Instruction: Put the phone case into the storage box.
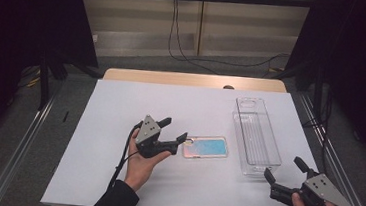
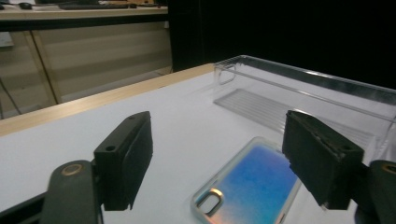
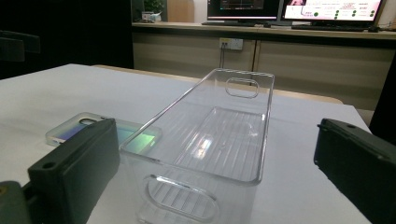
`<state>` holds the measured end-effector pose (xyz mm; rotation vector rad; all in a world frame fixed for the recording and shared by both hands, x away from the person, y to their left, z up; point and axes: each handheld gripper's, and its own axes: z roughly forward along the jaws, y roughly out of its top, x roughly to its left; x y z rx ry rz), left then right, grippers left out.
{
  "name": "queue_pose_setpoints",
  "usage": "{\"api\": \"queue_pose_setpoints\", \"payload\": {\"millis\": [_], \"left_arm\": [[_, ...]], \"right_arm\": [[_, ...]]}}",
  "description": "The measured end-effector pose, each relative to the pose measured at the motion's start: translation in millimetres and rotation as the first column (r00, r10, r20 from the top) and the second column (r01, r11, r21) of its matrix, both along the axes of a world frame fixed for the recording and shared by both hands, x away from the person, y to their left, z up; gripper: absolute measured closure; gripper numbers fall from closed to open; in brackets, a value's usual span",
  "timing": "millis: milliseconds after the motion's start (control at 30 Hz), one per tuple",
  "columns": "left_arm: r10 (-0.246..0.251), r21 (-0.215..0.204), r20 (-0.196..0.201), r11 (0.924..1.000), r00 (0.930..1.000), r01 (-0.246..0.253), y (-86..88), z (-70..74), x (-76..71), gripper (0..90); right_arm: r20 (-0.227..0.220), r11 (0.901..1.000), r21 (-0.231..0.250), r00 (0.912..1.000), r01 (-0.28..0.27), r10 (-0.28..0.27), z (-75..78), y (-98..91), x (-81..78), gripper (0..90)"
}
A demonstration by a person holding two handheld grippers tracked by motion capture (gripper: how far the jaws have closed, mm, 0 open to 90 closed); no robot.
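Observation:
An iridescent blue phone case point(image 1: 205, 147) lies flat on the white sheet, camera cutout toward my left gripper point(image 1: 173, 129). That gripper is open, held low just left of the case with its jaws pointing at the case's near end. In the left gripper view the case point(image 2: 252, 186) lies ahead between the two black jaws of the left gripper point(image 2: 217, 140), and no pad presses on it. A clear plastic bin point(image 1: 241, 133) stands empty to the right of the case. My right gripper point(image 1: 284, 169) is open at the front right, facing the bin's near end point(image 3: 180, 198).
The white sheet point(image 1: 114, 177) covers a wooden table whose far edge point(image 1: 193, 80) shows beyond it. Metal rails run along both sides of the table. Cables point(image 1: 176, 42) hang over the floor behind. Dark curtains flank the scene.

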<state>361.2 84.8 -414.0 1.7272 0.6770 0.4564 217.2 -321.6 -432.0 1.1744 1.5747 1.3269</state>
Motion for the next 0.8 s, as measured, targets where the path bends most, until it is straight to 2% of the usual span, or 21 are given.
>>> {"api": "queue_pose_setpoints", "payload": {"millis": [33,100,267,333,400,433,500,600,700,800], "left_arm": [[-0.003,-0.003,0.0,1.0,1.0,0.003,0.4,-0.3,0.2,31.5],[-0.007,-0.018,-0.014,0.9998,0.9999,0.007,0.9,-0.4,0.7,34.4],[-0.026,-0.018,-0.007,0.9995,0.9996,0.026,0.9,0.5,0.8,47.8],[-0.05,-0.03,-0.027,0.9984,0.9984,0.049,0.7,0.4,1.6,53.5],[-0.053,-0.008,-0.018,0.9986,0.9984,0.053,0.0,1.0,1.6,56.1],[-0.059,-0.006,-0.027,0.9983,0.9979,0.059,-0.6,1.1,1.3,59.4],[-0.078,-0.022,-0.043,0.9968,0.996,0.077,-0.4,1.3,1.8,66.9],[-0.092,-0.016,-0.045,0.9957,0.9947,0.092,-0.6,1.8,1.6,76.0],[-0.108,-0.004,-0.05,0.9941,0.9928,0.108,-1.1,1.6,1.3,79.0],[-0.127,-0.003,-0.062,0.9919,0.99,0.127,-1.1,1.5,1.3,86.3]], "right_arm": [[0.0,1.0,0.0,1.0,0.0,0.0,0.0,0.0,0.0,0.0],[0.001,1.0,0.0,1.0,0.0,0.0,0.1,-0.1,-0.2,0.0],[0.003,1.0,0.001,1.0,0.003,-0.003,0.2,-0.2,-0.7,0.0],[0.006,1.0,-0.001,1.0,0.001,-0.001,0.3,0.0,-0.5,0.0],[0.005,1.0,-0.001,1.0,0.001,-0.001,0.2,0.2,-0.5,0.0],[0.005,1.0,-0.001,1.0,0.001,-0.001,0.3,0.2,-0.6,0.0],[0.004,1.0,-0.001,1.0,0.0,0.0,0.2,0.1,-0.6,0.0],[0.005,1.0,-0.001,1.0,0.0,0.0,0.2,0.0,-0.6,0.0],[0.001,1.0,-0.004,1.0,-0.003,0.003,0.0,0.0,-0.5,0.0],[0.004,1.0,-0.003,1.0,-0.002,0.002,0.3,-0.2,-0.8,0.0]]}}
